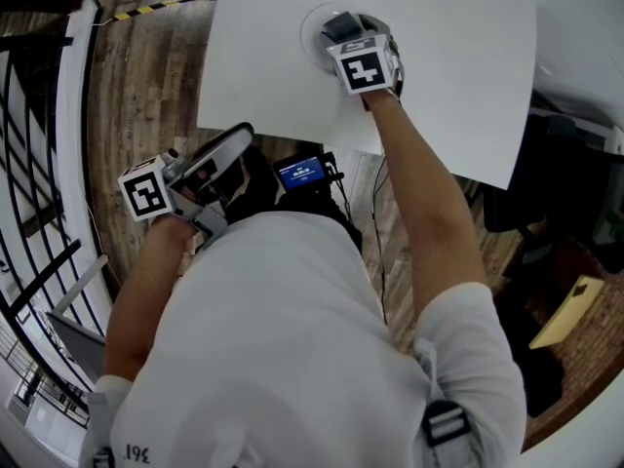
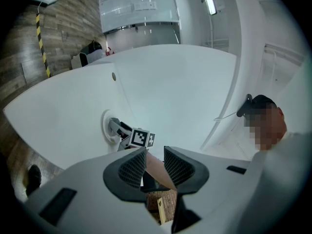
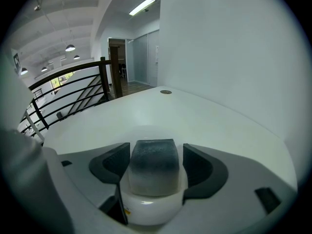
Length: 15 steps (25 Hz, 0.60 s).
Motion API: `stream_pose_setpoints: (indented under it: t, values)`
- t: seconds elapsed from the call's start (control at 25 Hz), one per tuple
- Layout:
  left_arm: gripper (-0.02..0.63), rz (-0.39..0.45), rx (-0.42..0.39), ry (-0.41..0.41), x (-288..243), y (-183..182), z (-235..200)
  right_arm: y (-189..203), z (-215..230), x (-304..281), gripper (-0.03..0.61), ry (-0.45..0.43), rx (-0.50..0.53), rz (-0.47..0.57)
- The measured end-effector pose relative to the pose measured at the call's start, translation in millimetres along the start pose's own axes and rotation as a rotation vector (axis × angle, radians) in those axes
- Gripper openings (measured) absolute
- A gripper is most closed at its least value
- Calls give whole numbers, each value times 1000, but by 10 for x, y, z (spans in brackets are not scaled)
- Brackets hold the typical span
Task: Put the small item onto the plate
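The small item, a dark grey block, sits between the jaws of my right gripper, whose pads press its two sides. Its underside rests on the white plate. In the head view the right gripper reaches over the plate at the far side of the white table, and the item shows dark at the jaws' end. My left gripper hangs off the table's near-left edge. Its jaws are almost together with nothing between them. From there the plate lies far ahead.
A black railing runs along the left over wooden floor. A device with a lit blue screen sits at the table's near edge. Dark furniture and a yellowish board stand to the right. A small round grommet marks the tabletop.
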State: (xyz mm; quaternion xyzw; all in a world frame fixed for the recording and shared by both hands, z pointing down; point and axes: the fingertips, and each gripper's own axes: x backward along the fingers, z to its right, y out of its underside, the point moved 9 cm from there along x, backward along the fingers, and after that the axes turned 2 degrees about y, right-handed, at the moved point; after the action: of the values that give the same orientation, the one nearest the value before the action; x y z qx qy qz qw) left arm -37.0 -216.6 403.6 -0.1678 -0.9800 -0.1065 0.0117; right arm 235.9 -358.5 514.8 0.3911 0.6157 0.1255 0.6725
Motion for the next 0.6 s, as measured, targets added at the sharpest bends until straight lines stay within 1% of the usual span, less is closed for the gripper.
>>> stream_pose_setpoints:
  t: [0.24,0.6]
  values:
    - [117,1,5,1,-11,10,18,-76,5,54,324,5,13,28]
    - [117,4,-4,20,-13,18,56,-36,-4,164,324,17,13,24]
